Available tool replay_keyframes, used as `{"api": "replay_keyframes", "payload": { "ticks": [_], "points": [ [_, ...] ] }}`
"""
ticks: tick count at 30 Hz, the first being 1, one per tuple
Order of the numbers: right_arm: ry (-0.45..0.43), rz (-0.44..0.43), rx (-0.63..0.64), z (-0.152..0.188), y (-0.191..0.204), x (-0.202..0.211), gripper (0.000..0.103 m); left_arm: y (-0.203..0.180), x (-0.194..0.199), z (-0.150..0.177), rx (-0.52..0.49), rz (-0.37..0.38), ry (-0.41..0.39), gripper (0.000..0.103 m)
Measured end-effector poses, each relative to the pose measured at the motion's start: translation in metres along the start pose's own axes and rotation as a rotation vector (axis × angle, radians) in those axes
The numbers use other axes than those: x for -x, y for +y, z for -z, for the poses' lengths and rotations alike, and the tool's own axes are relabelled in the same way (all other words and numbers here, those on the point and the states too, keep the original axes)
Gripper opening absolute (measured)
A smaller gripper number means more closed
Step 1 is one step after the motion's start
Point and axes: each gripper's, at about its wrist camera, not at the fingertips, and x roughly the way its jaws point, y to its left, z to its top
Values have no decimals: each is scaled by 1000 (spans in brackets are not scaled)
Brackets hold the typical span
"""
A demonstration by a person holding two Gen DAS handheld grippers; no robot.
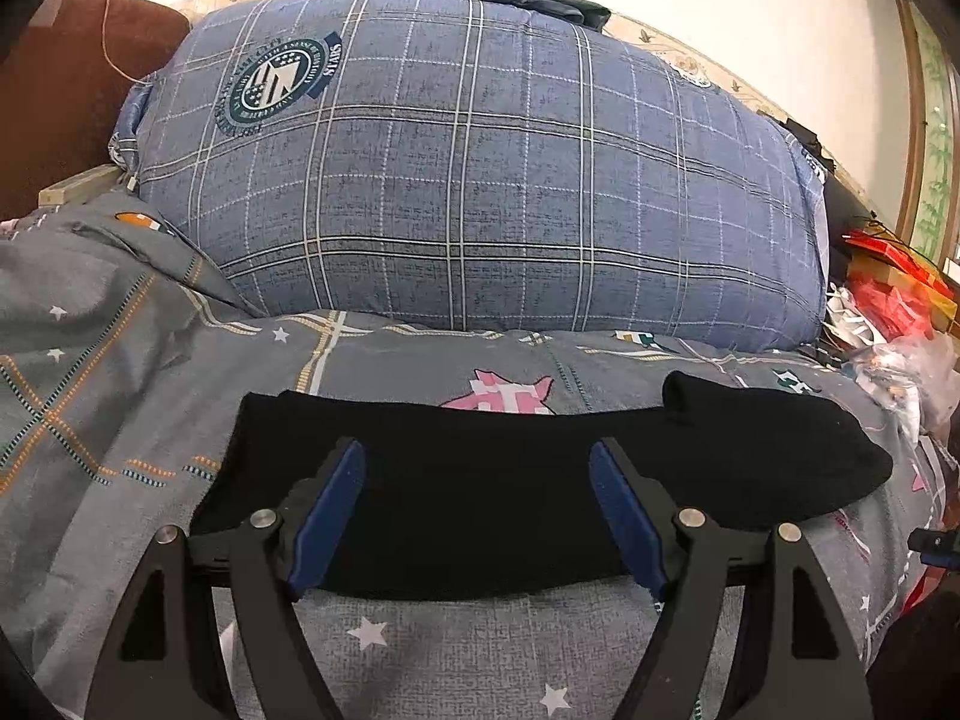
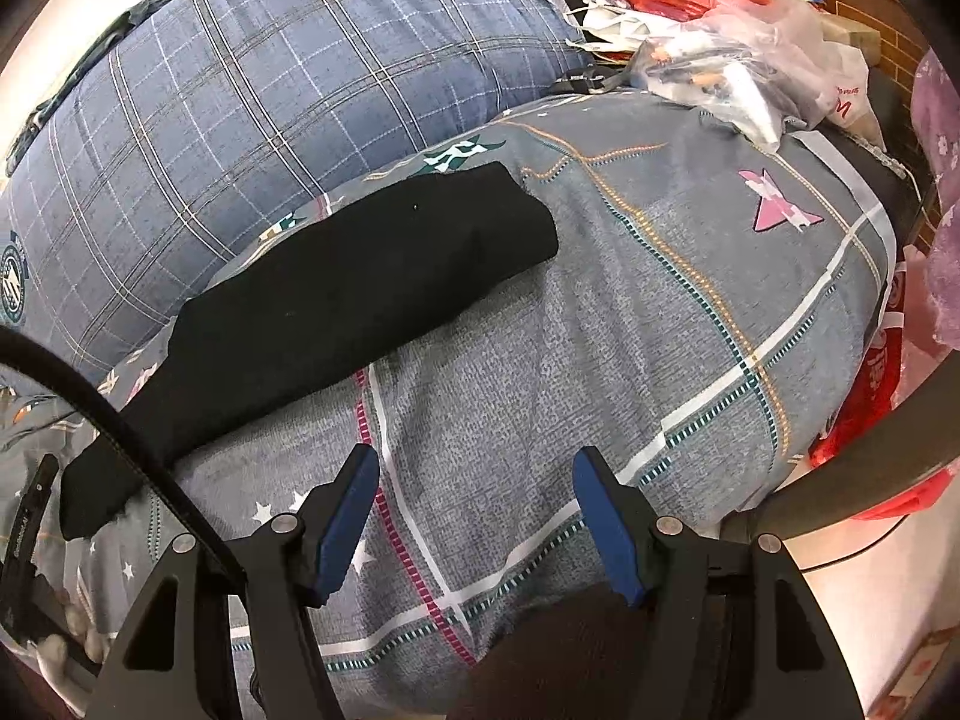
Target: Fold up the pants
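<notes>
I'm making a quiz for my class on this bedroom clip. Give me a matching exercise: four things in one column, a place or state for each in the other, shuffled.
Things:
1. black pants
2. blue plaid pillow
3. left gripper
4. plastic bags

Places or states:
a. open, fingers over the dark fabric
b. heaped at the bed's far right edge
c. folded into a long strip on the grey bedsheet
d. bulging behind the folded garment

Pairs: 1-c, 2-d, 3-a, 4-b
</notes>
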Motion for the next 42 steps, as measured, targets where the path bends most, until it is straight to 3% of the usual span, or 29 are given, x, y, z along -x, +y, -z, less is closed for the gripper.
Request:
{"api": "replay_keyframes", "payload": {
  "ticks": [3, 7, 11, 13, 16, 20, 25, 30, 32, 35, 36, 38, 39, 42],
  "points": [
    [13, 1, 10, 1, 2, -4, 72, 11, -1, -6, 33, -7, 4, 80],
    [25, 18, 44, 2, 7, -8, 72, 52, -8, -17, 180, -14, 73, 80],
    [-17, 57, 112, 2, 21, 1, 72, 110, -14, -20, 311, -88, 125, 80],
    [-32, 2, 113, -1, 34, 6, 72, 135, -19, -19, 358, -121, 148, 80],
    [-15, -106, 142, -12, 86, 1, 72, 159, -29, -18, 438, -110, 178, 80],
    [95, -276, 341, -22, 211, -29, 72, 176, -33, -16, 498, -88, 200, 80],
    [248, -430, 562, -1, 356, -61, 72, 212, -29, -21, 586, -145, 197, 80],
    [313, -475, 731, 39, 443, -82, 71, 243, -18, -29, 646, -182, 164, 80],
    [300, -427, 807, 55, 467, -93, 68, 248, -13, -31, 661, -160, 150, 80],
    [293, -353, 823, 60, 484, -119, 68, 248, -8, -36, 646, -179, 124, 80],
    [305, -347, 807, 59, 485, -126, 66, 248, -7, -37, 642, -183, 118, 80],
    [338, -367, 761, 55, 484, -136, 17, 249, -5, -38, 648, -176, 111, 80],
    [351, -370, 742, 53, 485, -139, 6, 250, -4, -39, 655, -171, 109, 80],
    [315, -361, 741, 46, 485, -132, 6, 255, -3, -38, 667, -176, 103, 80]
  ]
}}
